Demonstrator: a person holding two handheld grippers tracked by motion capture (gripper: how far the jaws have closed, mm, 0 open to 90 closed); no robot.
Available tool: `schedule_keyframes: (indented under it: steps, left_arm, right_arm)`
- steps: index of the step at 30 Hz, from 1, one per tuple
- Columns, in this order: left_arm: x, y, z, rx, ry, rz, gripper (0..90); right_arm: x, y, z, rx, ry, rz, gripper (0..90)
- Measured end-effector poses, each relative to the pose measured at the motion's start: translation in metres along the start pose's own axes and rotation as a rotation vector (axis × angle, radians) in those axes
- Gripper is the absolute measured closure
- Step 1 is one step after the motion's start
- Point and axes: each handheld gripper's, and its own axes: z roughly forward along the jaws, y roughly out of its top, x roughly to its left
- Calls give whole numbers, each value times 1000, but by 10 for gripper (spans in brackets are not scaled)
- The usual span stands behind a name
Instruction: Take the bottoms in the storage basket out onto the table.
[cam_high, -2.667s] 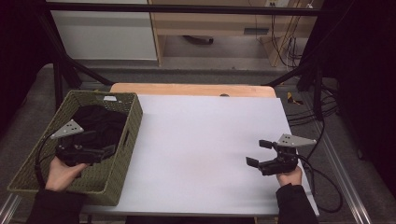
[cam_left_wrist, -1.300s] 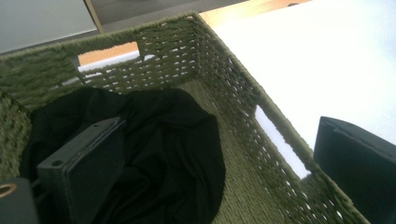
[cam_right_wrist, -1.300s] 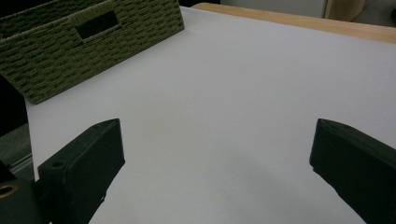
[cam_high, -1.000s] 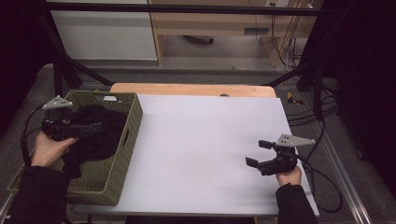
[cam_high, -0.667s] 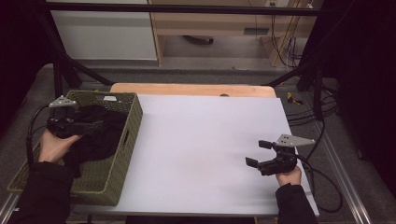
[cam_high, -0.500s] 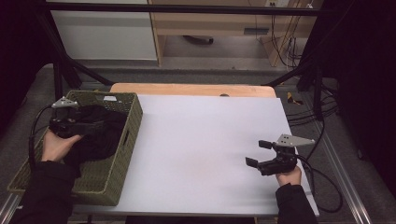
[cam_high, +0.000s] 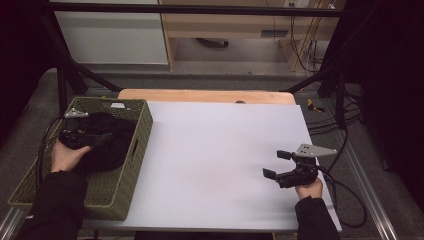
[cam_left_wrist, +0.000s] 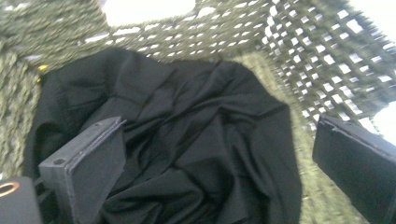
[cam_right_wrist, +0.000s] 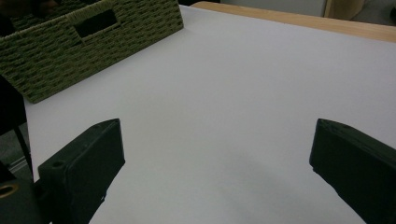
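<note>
A black cloth (cam_high: 111, 145) lies crumpled in the far half of a green woven basket (cam_high: 120, 197) at the table's left. My left gripper (cam_high: 97, 136) hovers inside the basket just over the cloth (cam_left_wrist: 196, 140). In the left gripper view the gripper (cam_left_wrist: 219, 163) is open wide, with the folds showing between its jaws and nothing held. My right gripper (cam_high: 276, 164) rests low over the white table (cam_high: 215, 150) near its right front, open and empty. In the right gripper view the gripper (cam_right_wrist: 219, 163) spreads its jaws over bare white surface.
The basket's side wall (cam_right_wrist: 93, 42) with a handle slot faces the right gripper across the table. A wooden board (cam_high: 205, 95) runs along the table's far edge. Cables (cam_high: 345, 195) trail off the right edge, and black frame posts (cam_high: 62, 85) stand behind the basket.
My left gripper has moved from the basket's middle toward its far left part, over the black cloth. The right gripper has stayed still.
</note>
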Motion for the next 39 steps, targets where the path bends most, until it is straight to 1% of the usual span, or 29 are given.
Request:
schedule_keyframes:
  steps: [3, 6, 10, 14, 15, 16, 17, 20, 22, 25, 28, 32, 36, 39]
  left_arm:
    - [3, -3, 3, 9, -2, -9, 29]
    - [6, -5, 6, 21, 21, -10, 37]
    - [7, -7, 8, 27, 26, -21, 44]
    - [8, -9, 14, 59, 45, -19, 59]
    - [8, -10, 15, 68, 53, -16, 59]
    - [7, -11, 19, 87, 67, -12, 65]
    - [7, -11, 19, 87, 67, -12, 66]
    - [8, -14, 24, 116, 62, -23, 70]
    - [9, -15, 27, 122, 60, -40, 73]
    - [9, -16, 29, 130, 53, -50, 71]
    - [8, -18, 33, 154, 61, -36, 71]
    - [7, -19, 36, 170, 56, -40, 70]
    - [6, -22, 39, 209, 54, -42, 76]
    - [7, -23, 41, 214, 63, -46, 76]
  right_arm:
    - [0, 0, 0, 0, 2, -1, 37]
    - [0, 0, 0, -1, 0, 0, 37]
    - [0, 0, 0, 2, 1, 2, 37]
    - [0, -1, 1, 4, 1, 2, 37]
    - [0, -1, 1, 4, 1, 2, 37]
    - [0, -1, 1, 4, 2, 2, 37]
    - [0, -1, 1, 4, 2, 2, 37]
    - [0, -1, 1, 7, 0, 2, 37]
    - [0, -1, 1, 6, 2, 2, 37]
    - [0, -1, 2, 9, 0, 1, 37]
    - [0, -1, 2, 10, -1, 0, 37]
    - [0, -1, 2, 8, 1, 1, 37]
    - [0, -1, 2, 7, 1, 0, 37]
    - [0, -1, 2, 8, 1, 2, 37]
